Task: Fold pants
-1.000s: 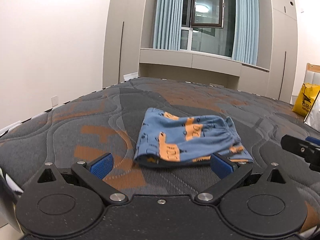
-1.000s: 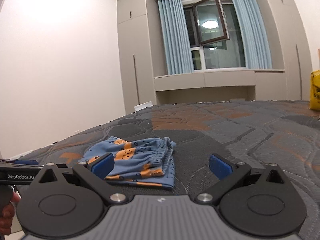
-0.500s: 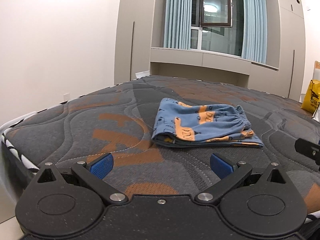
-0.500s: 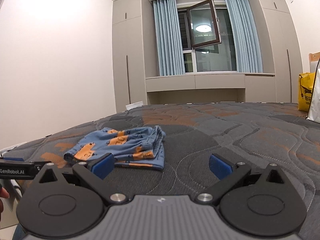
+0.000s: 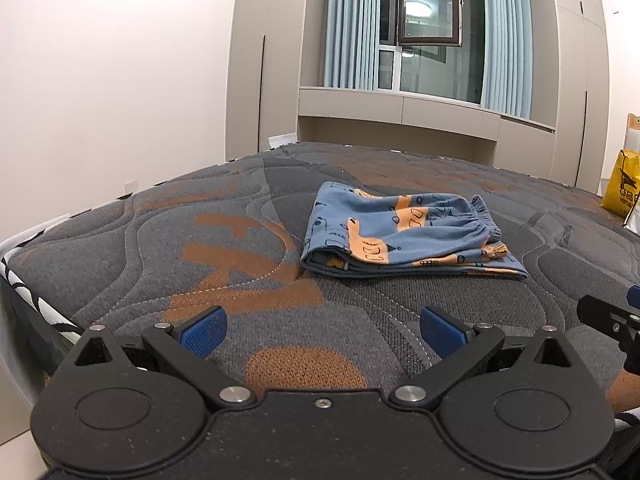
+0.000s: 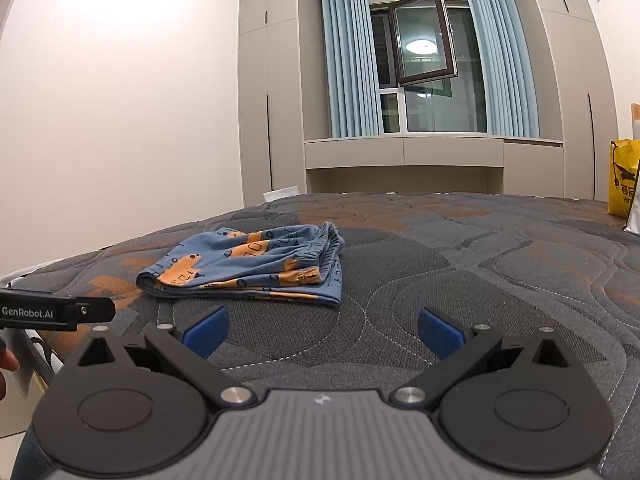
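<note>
The blue pants with orange print (image 5: 404,232) lie folded in a compact stack on the grey and orange mattress (image 5: 240,248), waistband to the right. They also show in the right wrist view (image 6: 248,268). My left gripper (image 5: 322,330) is open and empty, held back from the stack near the mattress's front edge. My right gripper (image 6: 320,330) is open and empty, in front of and to the right of the stack. The right gripper's side shows at the left view's right edge (image 5: 612,320); the left gripper's side shows in the right view (image 6: 56,312).
The mattress edge (image 5: 24,264) drops off at the left. A yellow bag (image 5: 622,188) stands at the far right on the bed. A wall, wardrobes and a window with blue curtains (image 6: 352,64) lie beyond.
Both grippers have pulled back and away from the folded pants, which now sit farther off. The pants have not moved.
</note>
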A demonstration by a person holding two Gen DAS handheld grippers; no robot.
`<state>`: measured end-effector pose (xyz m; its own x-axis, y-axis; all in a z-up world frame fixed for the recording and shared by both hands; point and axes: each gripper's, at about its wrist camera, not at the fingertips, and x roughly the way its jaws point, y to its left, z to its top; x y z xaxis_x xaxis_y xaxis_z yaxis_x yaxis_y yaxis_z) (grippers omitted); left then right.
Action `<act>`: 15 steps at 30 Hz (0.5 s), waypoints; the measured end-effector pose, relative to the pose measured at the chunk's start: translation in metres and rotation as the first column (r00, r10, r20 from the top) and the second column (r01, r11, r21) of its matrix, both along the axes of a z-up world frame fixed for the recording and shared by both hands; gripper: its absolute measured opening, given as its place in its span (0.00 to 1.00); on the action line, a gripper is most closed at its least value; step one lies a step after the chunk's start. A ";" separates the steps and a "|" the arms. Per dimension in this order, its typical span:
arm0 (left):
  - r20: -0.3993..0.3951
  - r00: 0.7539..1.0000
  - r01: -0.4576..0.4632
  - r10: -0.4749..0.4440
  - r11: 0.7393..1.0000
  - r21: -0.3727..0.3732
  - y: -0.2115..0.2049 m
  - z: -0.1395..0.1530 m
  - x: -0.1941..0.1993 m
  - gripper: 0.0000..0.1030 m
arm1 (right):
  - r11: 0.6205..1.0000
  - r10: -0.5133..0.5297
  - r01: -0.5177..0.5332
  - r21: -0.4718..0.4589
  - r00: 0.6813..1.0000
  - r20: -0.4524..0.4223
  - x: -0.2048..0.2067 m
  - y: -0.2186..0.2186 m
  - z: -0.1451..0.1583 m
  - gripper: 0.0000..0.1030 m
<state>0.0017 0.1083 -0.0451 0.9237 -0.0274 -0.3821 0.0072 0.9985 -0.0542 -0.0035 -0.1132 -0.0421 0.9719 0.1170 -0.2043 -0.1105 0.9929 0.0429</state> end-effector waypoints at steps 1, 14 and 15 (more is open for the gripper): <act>-0.002 1.000 -0.001 0.001 1.000 -0.001 0.000 0.000 0.000 0.99 | 1.000 0.003 -0.003 0.004 1.000 -0.001 0.000 0.000 -0.001 1.00; -0.007 1.000 -0.006 0.006 1.000 -0.002 0.001 -0.001 0.001 0.99 | 1.000 0.016 -0.016 0.005 1.000 -0.006 -0.002 -0.002 -0.002 1.00; -0.007 1.000 -0.005 0.005 1.000 -0.003 0.001 -0.001 0.001 0.99 | 1.000 0.016 -0.016 0.005 1.000 -0.007 -0.002 -0.002 -0.002 1.00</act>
